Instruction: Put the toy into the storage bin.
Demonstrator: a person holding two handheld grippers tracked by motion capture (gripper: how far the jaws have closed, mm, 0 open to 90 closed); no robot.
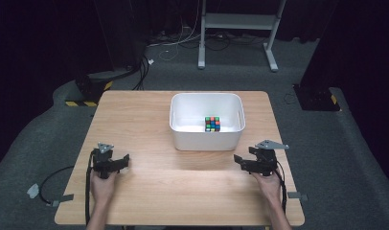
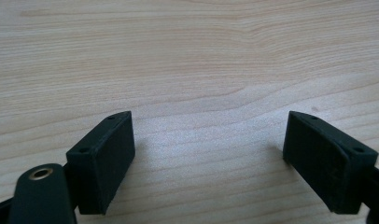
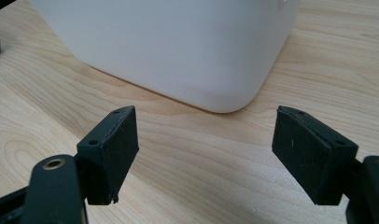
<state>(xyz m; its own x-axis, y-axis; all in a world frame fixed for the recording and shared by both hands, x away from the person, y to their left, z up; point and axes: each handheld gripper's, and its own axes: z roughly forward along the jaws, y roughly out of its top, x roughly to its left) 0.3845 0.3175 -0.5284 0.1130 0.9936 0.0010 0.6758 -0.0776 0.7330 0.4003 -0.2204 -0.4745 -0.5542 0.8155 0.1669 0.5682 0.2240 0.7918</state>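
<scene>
- While both hands rest low on the near part of the wooden table [image 1: 149,120], the puzzle cube [image 1: 212,124] sits inside the white bin [image 1: 182,139], on its floor toward the near right side, touching neither claw.
- The bin stands at the middle of the table, a little to the far side, between the two hands and within reach of either, which suits a pick from above.
- The left gripper [image 1: 125,160] lies near the left edge, well apart from the bin. Its jaws stand spread, with bare wood between them in the left gripper view, so it holds nothing and looks parked out of the way.
- The right gripper [image 1: 237,159] sits near the right edge, just beside the bin's near right corner. Its jaws are also spread and empty; in the right gripper view they frame that rounded corner of the bin, which suggests this hand is the one turned toward the work.
- Judging by this layout, the cube is either freshly dropped in or waiting to be lifted out; the right claw is the closer one.
</scene>
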